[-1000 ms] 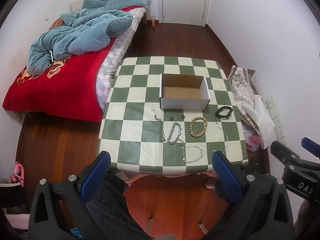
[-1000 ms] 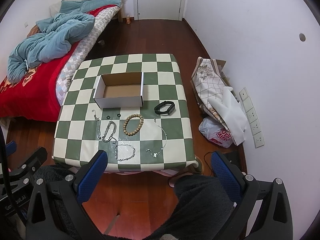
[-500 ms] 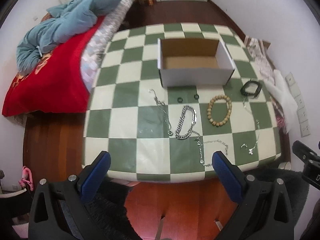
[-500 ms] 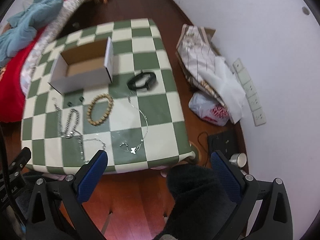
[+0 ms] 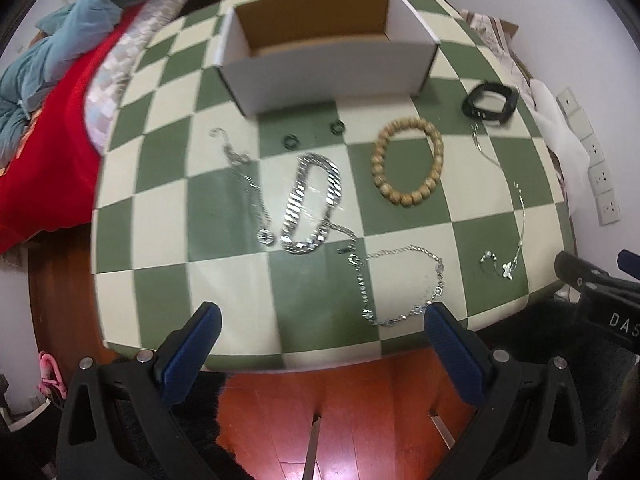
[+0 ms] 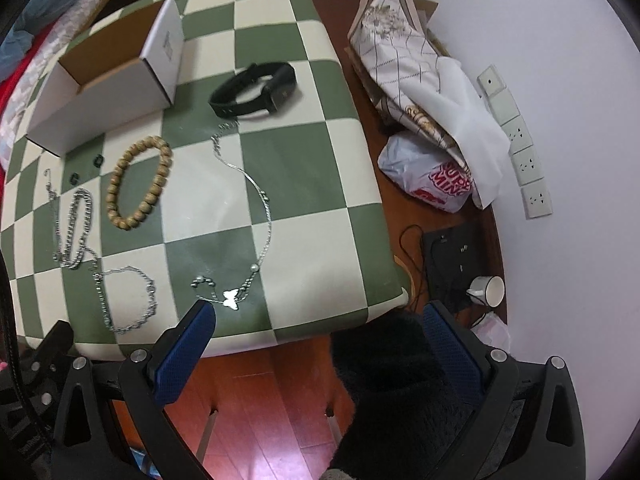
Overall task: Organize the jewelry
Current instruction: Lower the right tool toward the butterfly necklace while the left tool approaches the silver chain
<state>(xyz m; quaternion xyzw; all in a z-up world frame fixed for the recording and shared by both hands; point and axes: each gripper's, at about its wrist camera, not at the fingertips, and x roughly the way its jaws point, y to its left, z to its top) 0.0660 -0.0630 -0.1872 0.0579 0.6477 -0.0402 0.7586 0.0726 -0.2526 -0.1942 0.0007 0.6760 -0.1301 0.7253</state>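
Note:
Jewelry lies on a green-and-cream checkered table: a wooden bead bracelet, a wide silver chain bracelet, a thin silver chain, a linked silver chain, a butterfly necklace, two small dark rings, and a black wristband. An open white box stands behind them. My left gripper is open near the front edge. My right gripper is open, its left finger by the butterfly necklace.
A bed with a red cover and blue quilt is to the left. Folded cloth and a plastic bag lie on the floor at the right, with wall sockets, a black device and a cup.
Both grippers have moved forward and down toward the table, so the jewelry looks much larger. The right view has swung toward the table's right side. Both grippers stay open.

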